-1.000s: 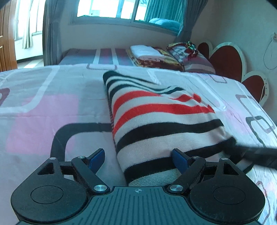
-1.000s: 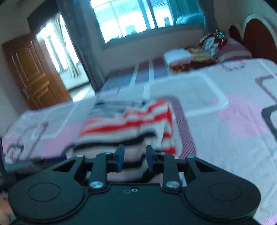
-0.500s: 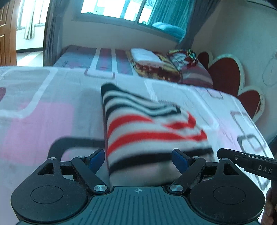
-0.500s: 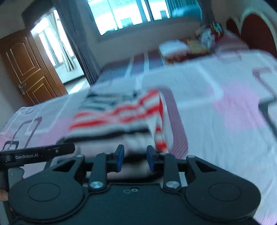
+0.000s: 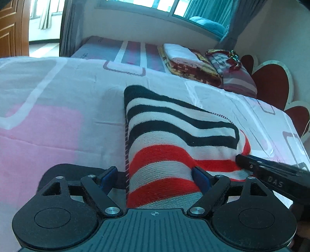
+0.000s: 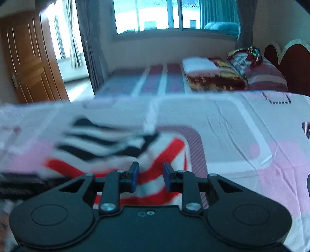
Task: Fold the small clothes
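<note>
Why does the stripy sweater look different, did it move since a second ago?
Yes. In the left wrist view the striped sweater reached toward the heart-shaped headboard; now its far edge lies short of it, drawn toward the camera.

Bed [image 5: 58, 120]: pink-and-white sheet, directly ahead.
Second bed [image 5: 133, 52]: beyond, striped cover.
Folded blankets [image 5: 186, 60]: far right.
Door [image 6: 27, 58]: far left.
Window [image 6: 164, 15]: rear wall.
</note>
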Demonstrator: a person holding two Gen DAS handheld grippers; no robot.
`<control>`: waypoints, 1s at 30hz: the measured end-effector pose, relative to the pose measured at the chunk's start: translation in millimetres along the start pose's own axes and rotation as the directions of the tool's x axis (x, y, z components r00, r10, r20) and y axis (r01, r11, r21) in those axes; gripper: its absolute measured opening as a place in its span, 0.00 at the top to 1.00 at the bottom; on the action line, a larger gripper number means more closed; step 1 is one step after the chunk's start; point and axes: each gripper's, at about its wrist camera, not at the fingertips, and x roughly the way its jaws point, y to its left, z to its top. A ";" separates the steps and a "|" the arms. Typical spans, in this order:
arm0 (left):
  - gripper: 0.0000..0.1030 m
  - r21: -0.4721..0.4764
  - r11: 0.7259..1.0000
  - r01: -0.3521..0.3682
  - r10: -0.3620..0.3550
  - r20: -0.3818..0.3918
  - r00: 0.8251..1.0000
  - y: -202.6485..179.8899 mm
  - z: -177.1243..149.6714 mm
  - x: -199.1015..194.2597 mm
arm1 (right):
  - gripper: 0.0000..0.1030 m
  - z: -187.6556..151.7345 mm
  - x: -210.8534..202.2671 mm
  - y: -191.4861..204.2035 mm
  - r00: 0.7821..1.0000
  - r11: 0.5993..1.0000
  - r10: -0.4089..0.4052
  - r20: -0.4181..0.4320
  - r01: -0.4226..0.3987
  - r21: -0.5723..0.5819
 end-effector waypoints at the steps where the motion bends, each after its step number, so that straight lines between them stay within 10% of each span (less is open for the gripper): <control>1: 0.18 -0.015 1.000 0.007 -0.008 -0.010 1.000 1.1 1.6 3.5 | 0.75 -6.4 7.1 -3.8 1.000 1.000 0.001 -0.004 -0.001 0.006; 30: 0.15 0.048 0.997 -0.067 0.066 0.023 0.998 -9.8 14.5 1.8 | 0.56 11.7 -0.4 -10.8 0.997 0.998 0.012 0.077 -0.016 0.062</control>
